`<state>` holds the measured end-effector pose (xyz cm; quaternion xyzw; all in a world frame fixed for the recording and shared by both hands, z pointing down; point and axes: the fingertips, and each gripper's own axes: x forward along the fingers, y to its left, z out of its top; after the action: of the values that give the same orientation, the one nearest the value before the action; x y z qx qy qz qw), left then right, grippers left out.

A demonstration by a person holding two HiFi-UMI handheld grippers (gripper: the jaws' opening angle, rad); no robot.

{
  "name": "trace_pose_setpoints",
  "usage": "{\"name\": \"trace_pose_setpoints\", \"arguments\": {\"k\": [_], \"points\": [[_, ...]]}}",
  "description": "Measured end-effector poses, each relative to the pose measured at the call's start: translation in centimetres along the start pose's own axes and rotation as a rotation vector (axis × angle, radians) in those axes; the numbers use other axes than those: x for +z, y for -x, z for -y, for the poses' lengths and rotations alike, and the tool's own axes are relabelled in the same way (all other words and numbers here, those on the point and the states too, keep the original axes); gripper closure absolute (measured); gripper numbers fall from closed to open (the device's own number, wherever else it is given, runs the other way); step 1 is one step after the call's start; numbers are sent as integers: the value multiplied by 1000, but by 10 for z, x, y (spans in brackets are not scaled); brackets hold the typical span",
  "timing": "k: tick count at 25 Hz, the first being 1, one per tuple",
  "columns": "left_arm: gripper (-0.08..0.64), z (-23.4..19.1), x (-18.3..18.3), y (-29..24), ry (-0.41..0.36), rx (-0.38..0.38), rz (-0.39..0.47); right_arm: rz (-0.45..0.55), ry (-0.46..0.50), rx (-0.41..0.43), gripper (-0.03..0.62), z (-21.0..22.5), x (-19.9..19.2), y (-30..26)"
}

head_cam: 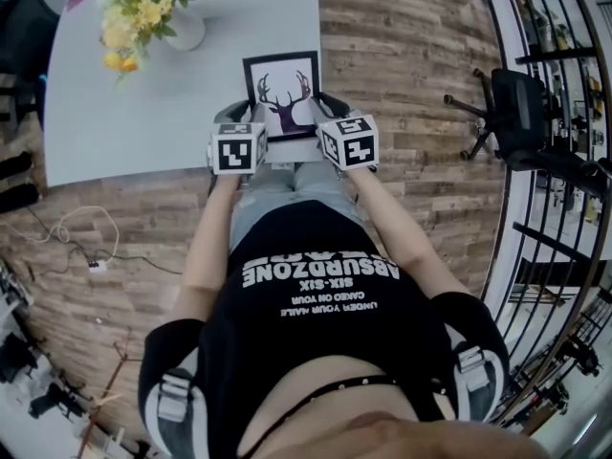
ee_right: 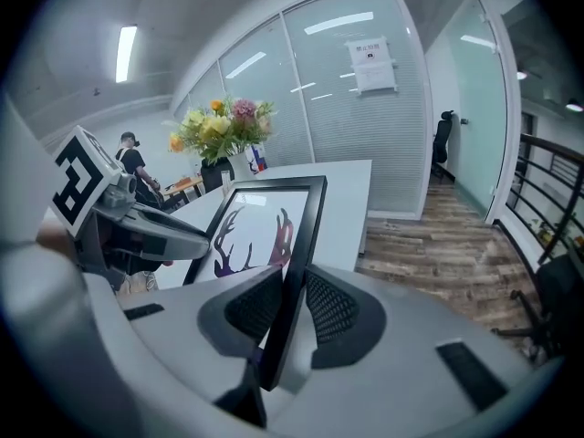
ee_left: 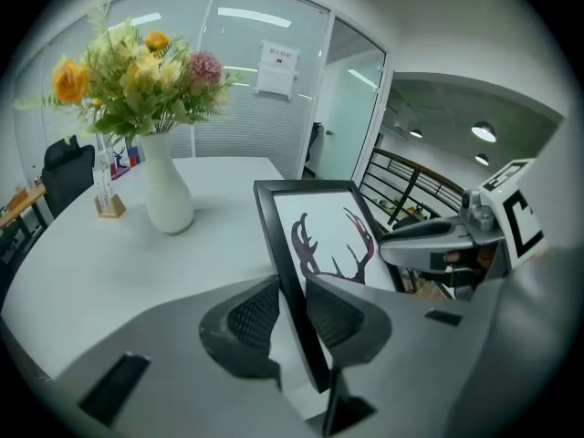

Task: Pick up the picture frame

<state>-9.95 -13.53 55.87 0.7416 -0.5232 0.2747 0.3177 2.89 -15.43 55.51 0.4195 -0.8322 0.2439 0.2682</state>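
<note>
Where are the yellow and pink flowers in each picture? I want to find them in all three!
Head view: the flowers are at the top left, on the white table.
Left gripper view: the flowers are at the upper left, in a white vase.
Right gripper view: the flowers look small, left of the middle, far back.
Shared landmark: the picture frame with antlers; the flowers stand beyond it in every view.

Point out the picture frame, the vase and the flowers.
picture frame [head_cam: 284, 103]: head view, on the antler print.
vase [ee_left: 167, 199]: left gripper view, on its white belly.
flowers [ee_left: 71, 80]: left gripper view, on the yellow bloom.
</note>
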Motion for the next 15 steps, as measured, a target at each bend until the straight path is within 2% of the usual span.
{"name": "trace_pose_setpoints", "arguments": {"k": [8, 15], "points": [[463, 17, 25, 48, -18, 19, 126, 106, -4, 25, 497, -14, 27, 49], [465, 35, 36, 90, -33, -2, 217, 197, -1, 54, 500, -27, 45, 94]]}}
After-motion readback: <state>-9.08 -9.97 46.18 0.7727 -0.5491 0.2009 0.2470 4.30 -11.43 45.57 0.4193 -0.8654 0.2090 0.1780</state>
